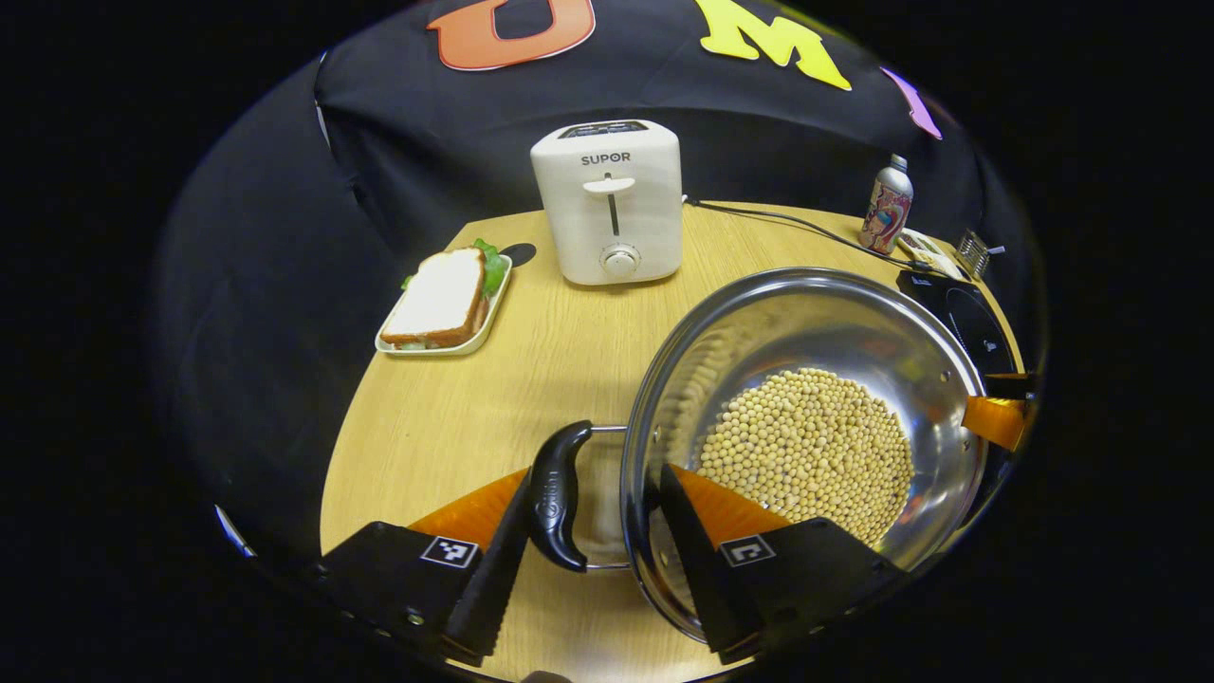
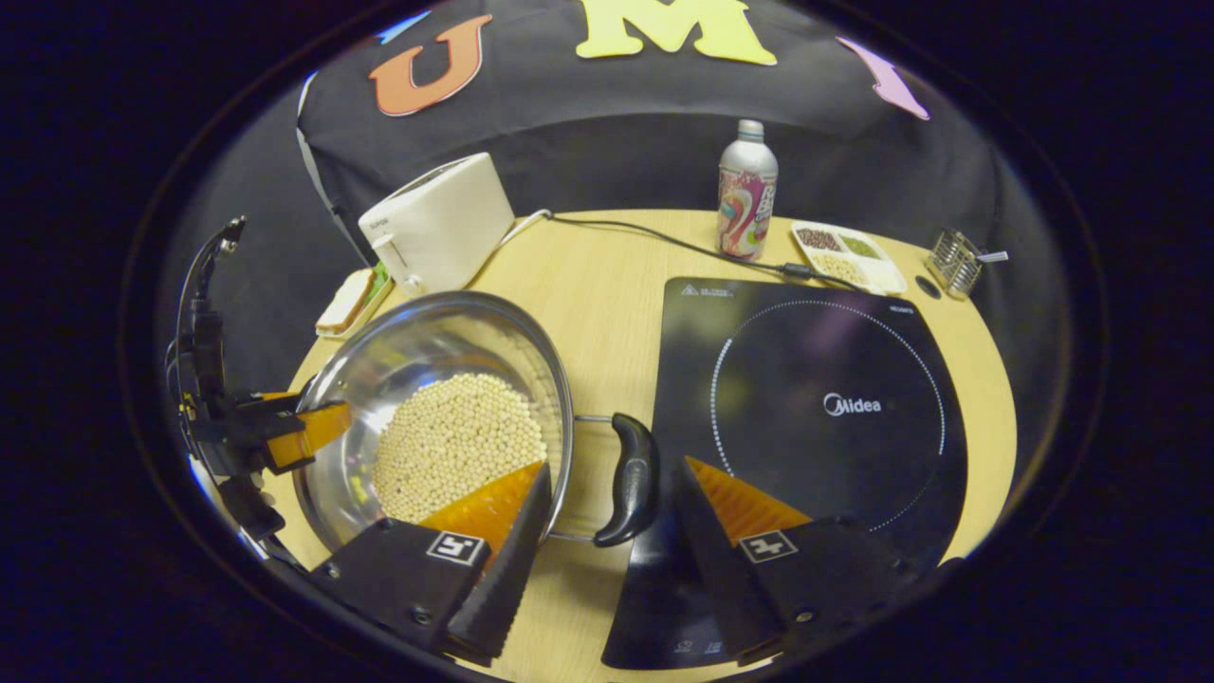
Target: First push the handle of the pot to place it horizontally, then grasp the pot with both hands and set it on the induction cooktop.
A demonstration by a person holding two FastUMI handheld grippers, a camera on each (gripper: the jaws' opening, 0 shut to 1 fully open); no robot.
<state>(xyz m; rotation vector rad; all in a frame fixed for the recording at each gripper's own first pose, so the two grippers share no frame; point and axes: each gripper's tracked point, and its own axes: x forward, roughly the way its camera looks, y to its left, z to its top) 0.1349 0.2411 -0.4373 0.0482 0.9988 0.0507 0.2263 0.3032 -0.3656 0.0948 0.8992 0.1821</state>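
Table: round wooden table [image 2: 607,275], pale oak-grain top, its curved far edge against the wall.
Wall: black cloth [image 2: 607,152] draped behind the table, creased, falling in a fold at the left.
Surroundings: dark on both sides of the table; no floor can be made out.
Light: soft and even from above, with short shadows under the things at the far edge.
Far edge, left: white toaster [image 1: 607,201], its black cable [image 2: 664,242] running along the far edge.
Left edge: sandwich on a small tray [image 1: 446,304].
Far edge, right: drink bottle [image 2: 746,190], snack tray with 3 compartments [image 2: 849,256], wire holder [image 2: 953,261].
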